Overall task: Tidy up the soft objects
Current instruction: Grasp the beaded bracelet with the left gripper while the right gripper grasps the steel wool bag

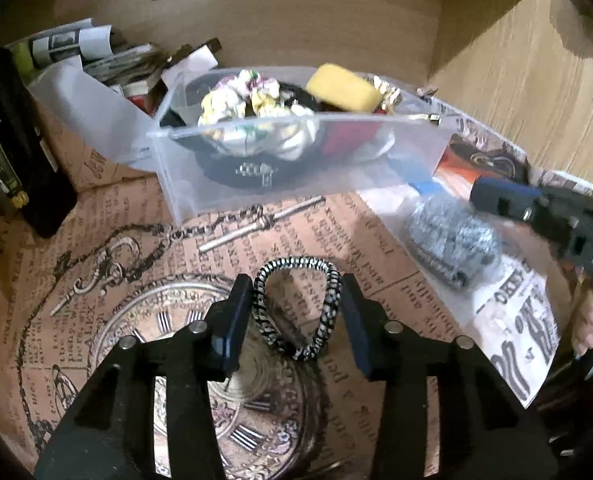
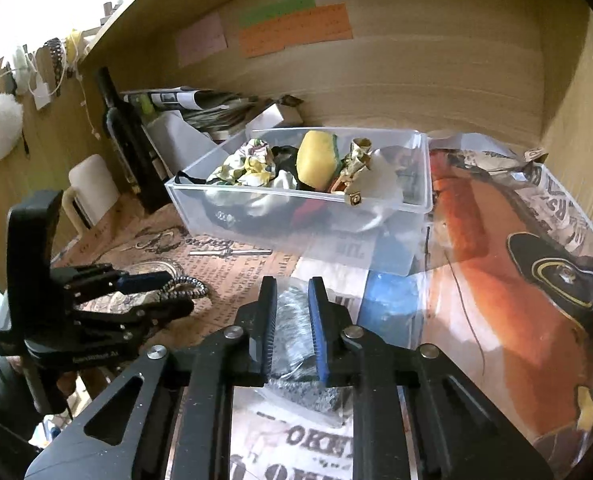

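Left tool [image 1: 296, 312] spread around a black-and-white coil tie [image 1: 296, 308], lying low centre of the left view on the printed bench [image 1: 96, 240], the ring between the two pads, touching or nearly so, not yet squeezed. Likely very light, springy and a bit slick; best pinched across both sides of the loop so as to flatten without rolling out, with little force needed. Right tool [image 2: 292, 320] pinching a grey scourer [image 2: 292, 312] in a clear wrapper, low centre of the right view, jaws close together on it. Probably light and crushable, the film slippery and crinkly; better held on the wad itself than on a loose edge of film. Clear bin [image 2: 296, 200] mid-frame in both views, well apart from both items, already holding a floral scrunchie [image 2: 248, 164], a yellow sponge [image 2: 316, 160] and other soft pieces. Readable print scarce: large Cyrillic-looking newspaper headline letters on the bench cover under the scourer, not legible as whole words; "DA" in white on the right tool's body at right edge of the left view; small pale lettering on the left tool's body, too blurred to read; coloured notes on the back wall, writing illegible.
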`<control>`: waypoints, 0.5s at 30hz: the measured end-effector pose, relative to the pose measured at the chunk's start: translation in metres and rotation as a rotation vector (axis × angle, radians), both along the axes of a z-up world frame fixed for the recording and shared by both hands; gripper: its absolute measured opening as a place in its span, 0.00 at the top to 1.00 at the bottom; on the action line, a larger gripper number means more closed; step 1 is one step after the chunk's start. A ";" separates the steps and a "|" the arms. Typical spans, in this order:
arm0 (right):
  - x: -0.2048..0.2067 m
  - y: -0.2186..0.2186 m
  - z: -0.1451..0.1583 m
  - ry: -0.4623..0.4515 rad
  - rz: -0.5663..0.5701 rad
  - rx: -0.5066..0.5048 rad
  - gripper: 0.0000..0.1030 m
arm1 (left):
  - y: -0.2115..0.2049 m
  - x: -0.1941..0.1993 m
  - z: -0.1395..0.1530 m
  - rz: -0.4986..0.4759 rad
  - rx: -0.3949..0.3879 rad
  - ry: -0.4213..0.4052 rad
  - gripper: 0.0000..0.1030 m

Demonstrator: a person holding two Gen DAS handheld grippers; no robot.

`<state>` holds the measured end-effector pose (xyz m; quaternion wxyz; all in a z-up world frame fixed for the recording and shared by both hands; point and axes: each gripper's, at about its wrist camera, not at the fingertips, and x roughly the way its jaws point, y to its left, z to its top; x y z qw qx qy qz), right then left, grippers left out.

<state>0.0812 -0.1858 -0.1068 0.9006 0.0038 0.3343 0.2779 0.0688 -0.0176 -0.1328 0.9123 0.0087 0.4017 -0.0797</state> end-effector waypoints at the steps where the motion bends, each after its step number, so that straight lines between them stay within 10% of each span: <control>1: 0.001 0.001 -0.001 0.010 -0.002 -0.010 0.85 | 0.000 0.000 0.003 0.000 0.000 -0.013 0.57; 6: 0.006 0.000 -0.011 0.035 -0.020 -0.033 0.38 | 0.001 0.001 0.019 -0.002 -0.016 -0.062 0.57; 10: 0.015 0.006 -0.031 0.106 0.006 -0.078 0.40 | -0.001 0.001 0.030 -0.006 -0.022 -0.096 0.57; 12: 0.015 0.009 -0.038 0.128 0.032 -0.075 0.74 | -0.002 0.002 0.034 -0.006 -0.019 -0.112 0.57; 15: 0.007 0.009 -0.027 0.069 0.022 -0.062 0.79 | -0.001 0.005 0.040 -0.004 -0.019 -0.129 0.57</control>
